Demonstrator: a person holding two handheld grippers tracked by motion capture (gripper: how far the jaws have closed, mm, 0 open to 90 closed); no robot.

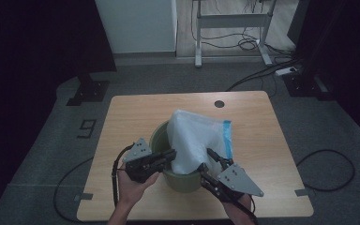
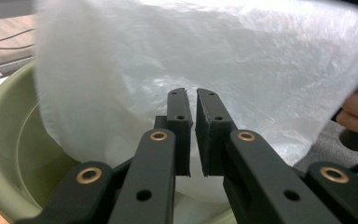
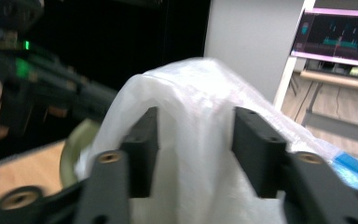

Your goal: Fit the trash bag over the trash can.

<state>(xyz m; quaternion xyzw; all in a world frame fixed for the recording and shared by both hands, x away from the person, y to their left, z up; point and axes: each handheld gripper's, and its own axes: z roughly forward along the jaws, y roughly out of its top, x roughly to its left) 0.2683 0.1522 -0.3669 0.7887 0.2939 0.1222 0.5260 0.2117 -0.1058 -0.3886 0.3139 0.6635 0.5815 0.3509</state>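
A white translucent plastic bag [image 1: 194, 138] with a blue strip [image 1: 227, 136] along one edge stands up out of a green bucket [image 1: 183, 183] near the table's front edge. My left gripper [image 1: 172, 155] reaches in from the left, its jaws nearly together at the bag's [image 2: 191, 56] lower left edge, pinching the thin film. In the left gripper view that gripper [image 2: 192, 100] sits over the bucket's rim [image 2: 9, 140]. My right gripper [image 1: 207, 159] comes from the front right and stands open [image 3: 195, 116], with a fold of the bag [image 3: 196, 154] loose between its jaws.
The wooden table [image 1: 136, 112] has a round cable hole [image 1: 219, 103] at the back. A desk frame [image 1: 232, 21] and cables [image 1: 262, 70] lie on the floor beyond. A lit monitor [image 3: 340, 37] stands far off.
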